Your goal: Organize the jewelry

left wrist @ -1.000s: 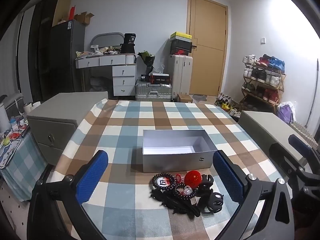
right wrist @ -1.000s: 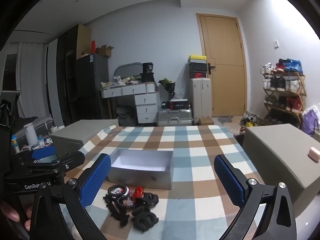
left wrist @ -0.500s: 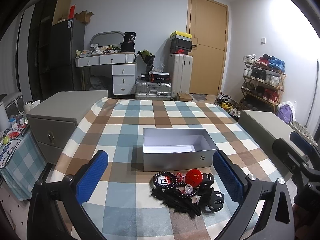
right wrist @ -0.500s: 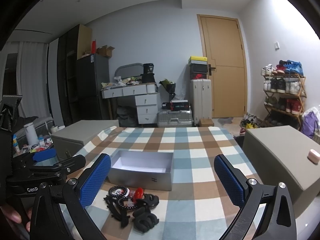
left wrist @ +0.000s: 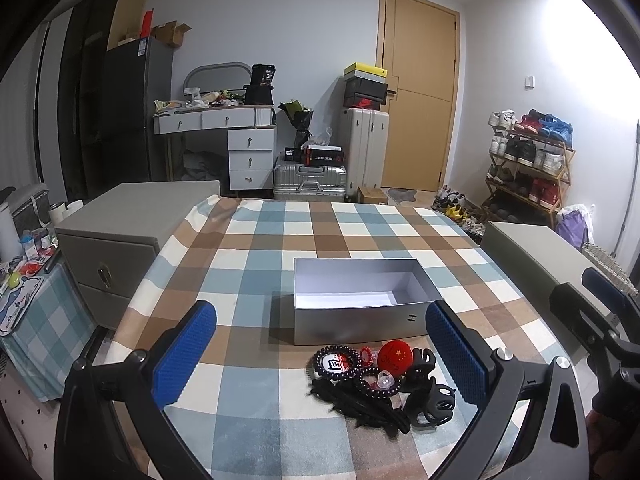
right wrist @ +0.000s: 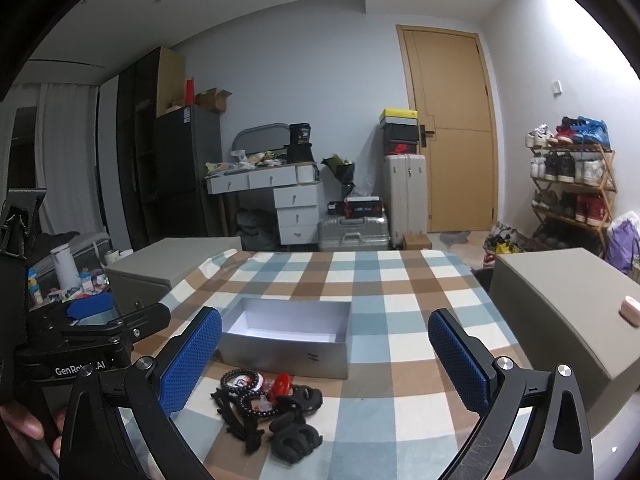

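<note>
An open silver box [left wrist: 360,302] [right wrist: 286,336] stands empty on the checked tablecloth [left wrist: 256,240]. In front of it lies a pile of jewelry and hair accessories [left wrist: 380,380] [right wrist: 268,404]: black bead bracelets [left wrist: 338,362], a red round piece [left wrist: 395,356] and black hair claws [left wrist: 434,406]. My left gripper [left wrist: 320,356] is open and empty, held above the near table edge with the pile between its fingers. My right gripper [right wrist: 324,364] is open and empty, to the right of the pile. The left gripper also shows in the right wrist view [right wrist: 92,332].
Grey cabinets stand beside the table at left [left wrist: 120,228] and right [right wrist: 560,312]. A small pink item [right wrist: 629,310] lies on the right one. A side table with bottles [left wrist: 24,272] is at far left. Desk, suitcases, door and shoe rack stand beyond.
Both grippers have lifted or drifted slightly; the views barely shift. The box and the pile have not moved. Both grippers stay open.
</note>
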Demonstrator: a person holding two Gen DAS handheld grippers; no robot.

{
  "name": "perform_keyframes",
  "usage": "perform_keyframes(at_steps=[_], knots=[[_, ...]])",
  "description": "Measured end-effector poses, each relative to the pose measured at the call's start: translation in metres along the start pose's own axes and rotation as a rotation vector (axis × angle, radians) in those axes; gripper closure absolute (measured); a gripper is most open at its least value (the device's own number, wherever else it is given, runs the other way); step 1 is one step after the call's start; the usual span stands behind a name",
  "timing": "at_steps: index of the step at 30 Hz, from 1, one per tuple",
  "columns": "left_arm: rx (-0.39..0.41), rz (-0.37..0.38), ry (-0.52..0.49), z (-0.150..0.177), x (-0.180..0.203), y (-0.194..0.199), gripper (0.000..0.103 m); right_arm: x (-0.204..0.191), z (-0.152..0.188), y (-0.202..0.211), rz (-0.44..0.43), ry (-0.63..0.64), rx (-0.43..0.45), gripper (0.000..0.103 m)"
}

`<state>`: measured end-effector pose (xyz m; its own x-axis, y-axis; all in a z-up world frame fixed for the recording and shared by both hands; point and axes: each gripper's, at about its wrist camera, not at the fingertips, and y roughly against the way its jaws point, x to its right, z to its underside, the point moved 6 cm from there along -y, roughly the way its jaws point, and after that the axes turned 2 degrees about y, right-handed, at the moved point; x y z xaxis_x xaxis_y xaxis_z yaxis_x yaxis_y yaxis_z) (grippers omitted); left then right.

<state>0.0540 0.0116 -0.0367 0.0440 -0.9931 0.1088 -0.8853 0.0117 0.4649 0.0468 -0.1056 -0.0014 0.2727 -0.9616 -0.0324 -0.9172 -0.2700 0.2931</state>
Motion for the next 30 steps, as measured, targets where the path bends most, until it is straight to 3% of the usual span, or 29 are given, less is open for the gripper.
perform_keyframes(at_steps=[30], knots=[[-0.031,0.026,0.029,0.012,-0.009,-0.006,0.001,-0.002,0.012,-0.007,-0.043,-0.011,-0.037,0.0]])
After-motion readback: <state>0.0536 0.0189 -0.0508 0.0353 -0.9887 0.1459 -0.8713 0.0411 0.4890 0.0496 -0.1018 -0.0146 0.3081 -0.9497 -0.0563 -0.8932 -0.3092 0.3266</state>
